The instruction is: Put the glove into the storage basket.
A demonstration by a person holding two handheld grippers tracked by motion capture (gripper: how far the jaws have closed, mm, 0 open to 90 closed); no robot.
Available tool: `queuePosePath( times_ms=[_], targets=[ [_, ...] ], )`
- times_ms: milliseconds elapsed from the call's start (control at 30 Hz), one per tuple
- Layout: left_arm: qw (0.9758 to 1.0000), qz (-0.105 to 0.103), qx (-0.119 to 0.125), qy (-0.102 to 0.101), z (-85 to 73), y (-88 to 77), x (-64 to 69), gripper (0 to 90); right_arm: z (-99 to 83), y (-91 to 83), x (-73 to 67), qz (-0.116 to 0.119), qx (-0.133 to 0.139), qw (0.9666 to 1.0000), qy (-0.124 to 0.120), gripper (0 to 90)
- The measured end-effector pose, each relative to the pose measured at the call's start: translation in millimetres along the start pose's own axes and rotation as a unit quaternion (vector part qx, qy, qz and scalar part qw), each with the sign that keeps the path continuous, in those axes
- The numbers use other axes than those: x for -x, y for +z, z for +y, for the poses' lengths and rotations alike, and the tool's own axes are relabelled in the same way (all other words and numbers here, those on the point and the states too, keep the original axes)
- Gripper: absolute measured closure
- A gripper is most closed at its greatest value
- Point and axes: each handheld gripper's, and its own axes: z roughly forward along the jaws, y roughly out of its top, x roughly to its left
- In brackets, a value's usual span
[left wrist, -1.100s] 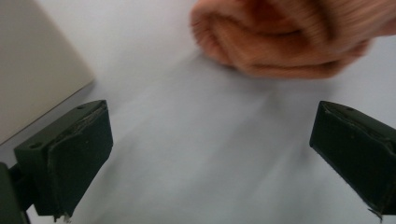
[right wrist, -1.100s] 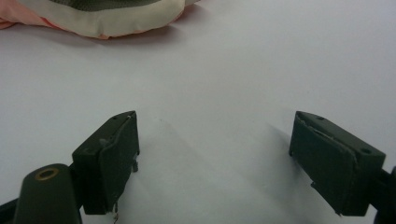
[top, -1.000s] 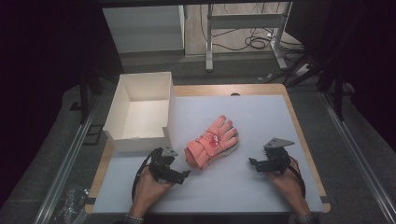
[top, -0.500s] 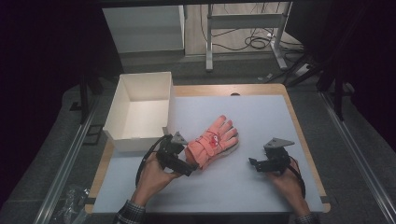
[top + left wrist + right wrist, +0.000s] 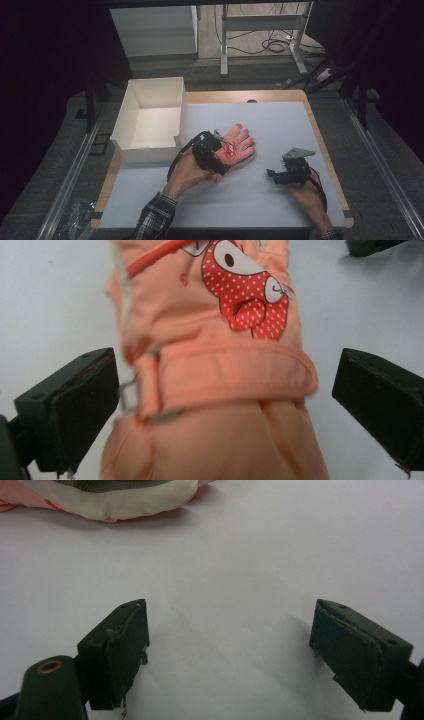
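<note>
- Left claw [image 5: 216,159] sits over the cuff end of the glove [image 5: 235,147], hand [image 5: 187,172] behind it, forearm in a plaid sleeve [image 5: 157,217] angling in from the bottom of the high view.
- Left gripper view: jaws spread wide, one each side of the glove's wrist strap [image 5: 225,377]; small gap on both sides, so not pinching it.
- Right claw [image 5: 281,176] rests low on the tabletop [image 5: 280,120], right of the glove and apart from it, grey three-cornered plate on top, hand [image 5: 307,195] behind it.
- Right gripper view: jaws spread, bare surface between them; glove's cream cuff edge [image 5: 110,500] visible at the top of that view.
- Glove: lies flat near the tabletop's centre, fingers pointing away from the person and slightly right. Salmon-pink padded fabric, smooth and soft-looking.
- Glove detail: red patch with white dots [image 5: 247,295] on the back, cartoon-style with a white eye; strap runs across the wrist through a small metal buckle [image 5: 129,392].
- Tabletop: matte pale sheet over a wooden board, wood showing at the edges.
- White box [image 5: 150,120]: open-topped, rectangular, thin stiff walls, at the tabletop's far left corner, just left of the left claw.
</note>
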Motion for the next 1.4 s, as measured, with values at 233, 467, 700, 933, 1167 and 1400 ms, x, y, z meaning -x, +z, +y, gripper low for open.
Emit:
queuePosePath(
  times_ms=[233,467,700,933,1167,1400],
  targets=[
    [0.9996,0.009,-0.027,0.006,2.8,24.2,-2.0,0.0,0.0,-0.1,-0.2,0.001,-0.001,1.0000,0.002,16.0],
    [0.9985,0.010,-0.054,0.002,-2.4,41.0,-4.6,0.0,0.0,-0.1,-0.3,0.001,-0.001,1.0000,0.003,16.0],
    [0.9979,0.010,-0.064,-0.002,-4.4,49.3,-2.9,0.0,0.0,-0.1,-0.3,0.000,-0.001,1.0000,0.003,16.0],
    [0.9959,0.012,-0.090,0.002,-3.2,53.4,1.3,8.7,0.0,-0.1,-0.3,0.001,-0.001,1.0000,0.003,16.0],
    [0.9962,-0.002,-0.079,0.035,-1.7,42.1,2.0,37.8,0.0,0.0,-0.2,0.000,-0.001,1.0000,0.002,16.0],
    [0.9979,-0.020,-0.055,0.027,-3.3,35.1,-2.8,42.9,0.0,0.0,-0.2,0.001,-0.001,1.0000,0.002,16.0]
  ],
)
